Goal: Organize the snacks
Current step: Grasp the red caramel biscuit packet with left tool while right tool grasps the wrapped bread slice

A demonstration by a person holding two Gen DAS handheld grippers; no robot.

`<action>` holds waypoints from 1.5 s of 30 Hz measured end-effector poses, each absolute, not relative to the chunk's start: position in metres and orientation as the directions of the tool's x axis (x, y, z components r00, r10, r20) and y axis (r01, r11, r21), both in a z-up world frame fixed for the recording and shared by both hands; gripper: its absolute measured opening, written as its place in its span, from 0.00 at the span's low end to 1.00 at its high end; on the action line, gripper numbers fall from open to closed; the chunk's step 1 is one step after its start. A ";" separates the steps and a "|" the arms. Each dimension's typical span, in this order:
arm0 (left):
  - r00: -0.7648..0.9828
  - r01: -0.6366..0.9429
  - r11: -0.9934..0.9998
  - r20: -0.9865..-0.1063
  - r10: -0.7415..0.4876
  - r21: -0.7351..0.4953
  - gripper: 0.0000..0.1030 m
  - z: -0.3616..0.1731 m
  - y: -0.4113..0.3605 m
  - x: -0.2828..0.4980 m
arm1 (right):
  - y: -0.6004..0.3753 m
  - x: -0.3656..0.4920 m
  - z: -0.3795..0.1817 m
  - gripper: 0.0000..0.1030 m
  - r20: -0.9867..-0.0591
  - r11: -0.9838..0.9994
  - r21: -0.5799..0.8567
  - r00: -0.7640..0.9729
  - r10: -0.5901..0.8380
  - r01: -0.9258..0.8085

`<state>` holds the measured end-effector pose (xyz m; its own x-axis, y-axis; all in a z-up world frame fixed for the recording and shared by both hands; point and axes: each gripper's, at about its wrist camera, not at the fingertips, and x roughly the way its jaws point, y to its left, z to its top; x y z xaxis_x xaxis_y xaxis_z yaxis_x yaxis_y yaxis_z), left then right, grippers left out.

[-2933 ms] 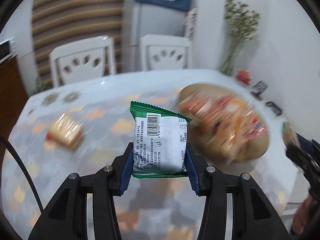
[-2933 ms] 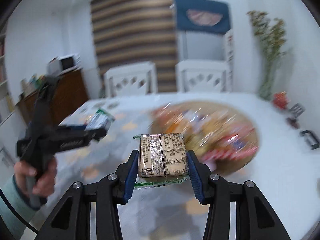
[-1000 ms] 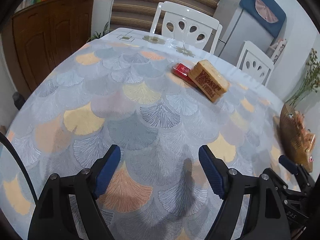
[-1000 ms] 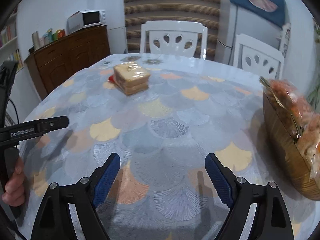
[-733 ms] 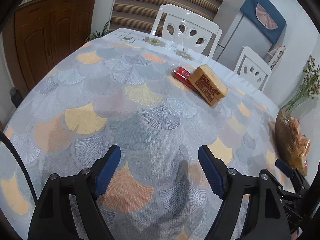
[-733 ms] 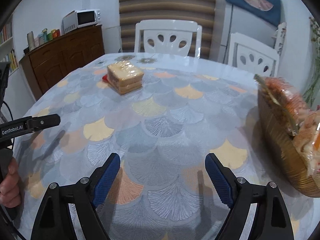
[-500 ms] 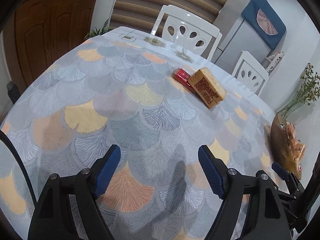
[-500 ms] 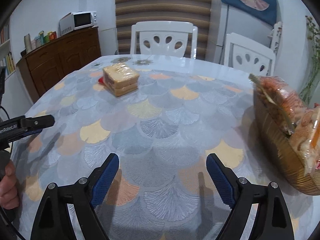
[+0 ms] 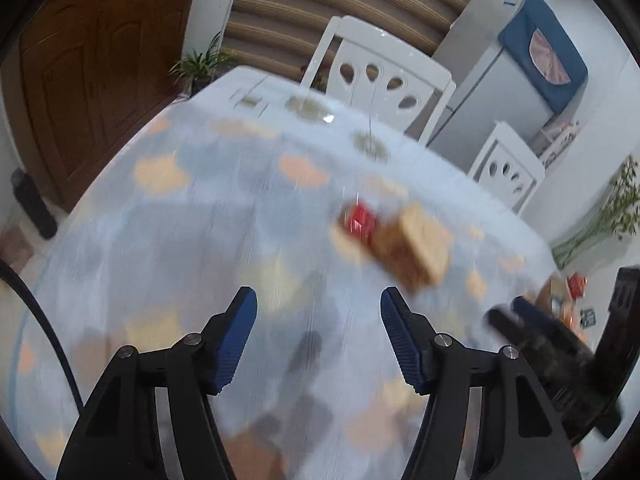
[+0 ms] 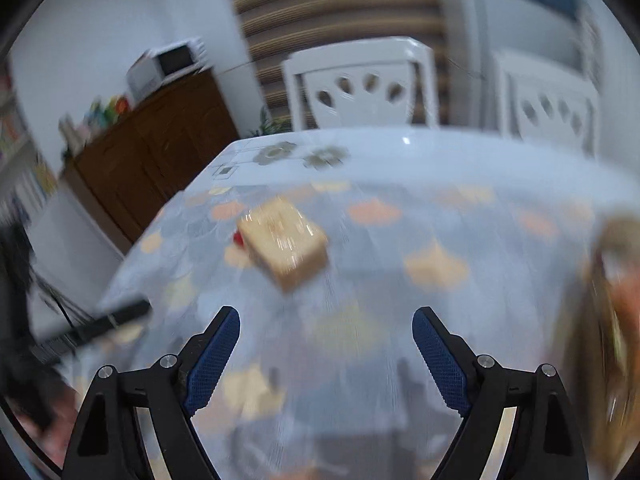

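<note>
1. The table (image 9: 168,240), under a fan-patterned cloth, fills both views and is the sorting surface
2. The woven basket (image 10: 612,320) at the right edge holds heaped snacks, likely the supply to sort
3. The tan cracker pack (image 10: 284,244) lies mid-table with a red packet (image 9: 360,220) touching its far side, probably grouped there as a sorted pile
4. The right gripper (image 10: 326,332) stands wide apart with nothing between its pads, free for another snack
5. The left gripper (image 9: 318,312) is empty too; its jaws have just been closing, yet a clear gap remains
</note>
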<state>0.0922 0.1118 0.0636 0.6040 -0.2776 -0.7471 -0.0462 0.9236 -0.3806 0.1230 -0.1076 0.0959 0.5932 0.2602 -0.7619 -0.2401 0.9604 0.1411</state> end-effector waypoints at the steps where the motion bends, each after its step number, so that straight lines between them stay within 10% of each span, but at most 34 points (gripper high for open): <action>1: 0.605 -0.070 0.919 -0.749 -0.270 -0.388 0.60 0.063 0.113 0.107 | -0.097 0.134 0.094 0.85 -0.767 0.953 0.107 0.587 0.260 -0.283; 8: 0.612 -0.117 0.783 -0.665 -0.427 -0.611 0.58 0.012 0.107 0.170 | -0.069 0.180 0.070 0.85 -0.786 0.929 0.020 0.568 0.244 -0.371; 25: 0.552 0.058 0.749 -0.604 -0.575 -0.660 0.52 0.012 0.083 0.165 | -0.135 0.133 0.058 0.58 -0.787 0.995 -0.006 0.614 0.059 -0.102; 34: 0.474 0.024 0.845 -0.738 -0.480 -0.534 0.53 0.014 0.052 0.215 | -0.164 0.114 0.047 0.56 -0.772 0.993 0.086 0.624 0.118 -0.081; 40: 0.514 0.131 0.976 -0.830 -0.216 -0.173 0.75 0.019 -0.016 0.220 | -0.172 0.112 0.045 0.55 -0.770 0.990 0.128 0.622 0.140 -0.065; 42: 0.556 0.150 0.989 -0.828 -0.068 0.019 0.59 0.013 -0.036 0.211 | -0.174 0.113 0.045 0.54 -0.770 0.989 0.139 0.621 0.144 -0.057; 45: 0.557 0.208 0.978 -0.819 -0.137 -0.022 0.33 0.018 -0.034 0.192 | -0.179 0.110 0.048 0.53 -0.756 0.988 0.147 0.640 0.140 -0.042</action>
<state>0.1924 -0.0338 0.0178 0.5567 -0.1370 -0.8193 0.2078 0.9779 -0.0223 0.1104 -0.1788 0.0483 0.6399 0.1397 -0.7556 -0.0418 0.9882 0.1473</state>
